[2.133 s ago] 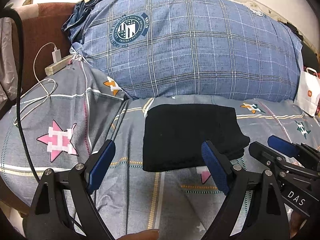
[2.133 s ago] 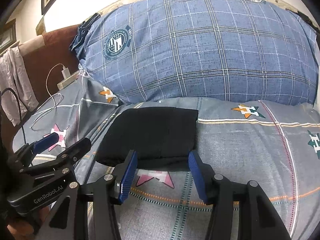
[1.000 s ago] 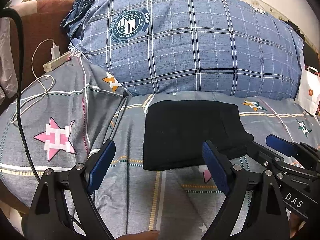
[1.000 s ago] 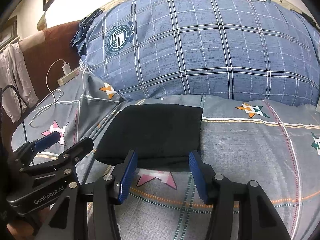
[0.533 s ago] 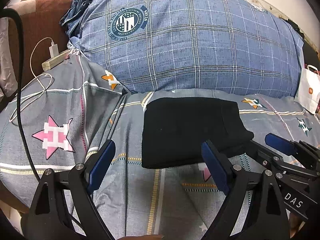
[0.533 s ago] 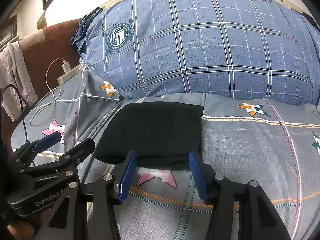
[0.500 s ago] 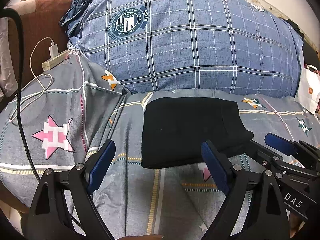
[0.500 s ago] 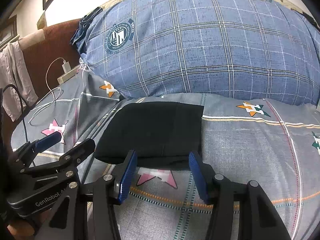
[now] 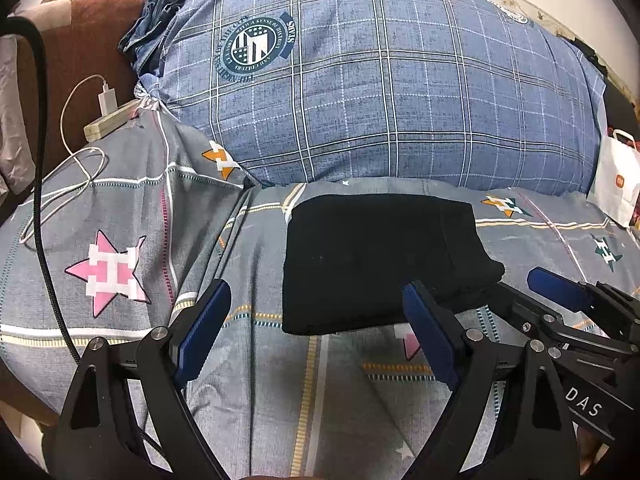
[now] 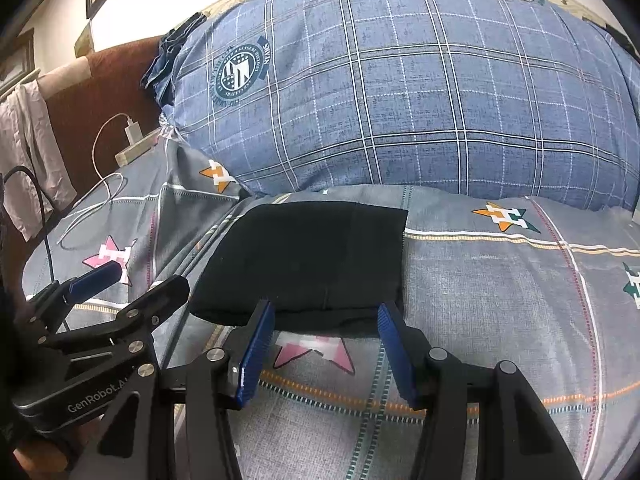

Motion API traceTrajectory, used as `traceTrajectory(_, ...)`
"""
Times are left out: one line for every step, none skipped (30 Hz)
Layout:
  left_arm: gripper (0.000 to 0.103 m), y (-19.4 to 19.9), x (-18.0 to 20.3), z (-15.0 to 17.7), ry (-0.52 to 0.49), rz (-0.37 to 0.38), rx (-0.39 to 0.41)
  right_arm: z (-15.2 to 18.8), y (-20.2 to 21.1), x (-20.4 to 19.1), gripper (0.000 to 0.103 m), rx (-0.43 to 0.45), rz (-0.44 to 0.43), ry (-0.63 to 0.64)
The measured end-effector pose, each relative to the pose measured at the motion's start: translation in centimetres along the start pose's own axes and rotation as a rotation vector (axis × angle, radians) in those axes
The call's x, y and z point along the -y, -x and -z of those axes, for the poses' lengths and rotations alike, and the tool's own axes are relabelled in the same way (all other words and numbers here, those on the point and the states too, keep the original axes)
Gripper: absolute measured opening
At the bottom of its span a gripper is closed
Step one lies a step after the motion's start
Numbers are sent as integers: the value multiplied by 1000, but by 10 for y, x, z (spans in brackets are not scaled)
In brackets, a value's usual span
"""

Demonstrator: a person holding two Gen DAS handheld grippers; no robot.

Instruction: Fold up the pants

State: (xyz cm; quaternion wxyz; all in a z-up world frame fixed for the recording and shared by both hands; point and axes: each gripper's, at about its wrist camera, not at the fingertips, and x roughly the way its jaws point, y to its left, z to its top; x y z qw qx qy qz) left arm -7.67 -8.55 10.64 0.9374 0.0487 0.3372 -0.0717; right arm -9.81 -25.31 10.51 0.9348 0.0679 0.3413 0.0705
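Black pants point(image 9: 372, 256) lie folded mid-bed, just short of the pillow point(image 9: 380, 92). Left gripper point(image 9: 316, 332) and right gripper point(image 10: 324, 344), both spread wide and empty, should probably lift away without snagging the near edge.

"Look at the left gripper point(image 9: 316, 328). Is it holding anything?"

"No, its blue pads point(image 9: 204, 330) stand wide apart with nothing between them, pointing forward and held low."

"And the right gripper point(image 10: 326, 344)?"

"The same. Its fingers point(image 10: 394, 350) are spread, though less widely. It sits just beside the left one, level with it, and each shows at the edge of the other's view."
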Motion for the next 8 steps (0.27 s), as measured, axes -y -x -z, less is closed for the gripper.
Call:
traceTrajectory(88,1,0,0,2,0,0,0,0,0,52,0,0,1)
traceTrajectory(88,1,0,1,2,2,3,0,0,0,52,-1,-2,4)
traceTrajectory(88,2,0,1,0,2,5,0,0,1,52,-1,-3,6)
traceTrajectory(88,3,1,2,-3,1,8,0,0,1,52,-2,-2,5)
traceTrajectory(88,4,1,2,-7,1,10,0,0,1,52,-2,-3,4)
traceTrajectory(88,5,2,2,-12,2,12,0,1,2,52,-1,-4,3)
traceTrajectory(88,7,3,3,-15,6,12,-1,1,2,52,0,-4,3)
traceTrajectory(88,8,4,3,-16,12,11,-1,3,2,52,3,-2,3)
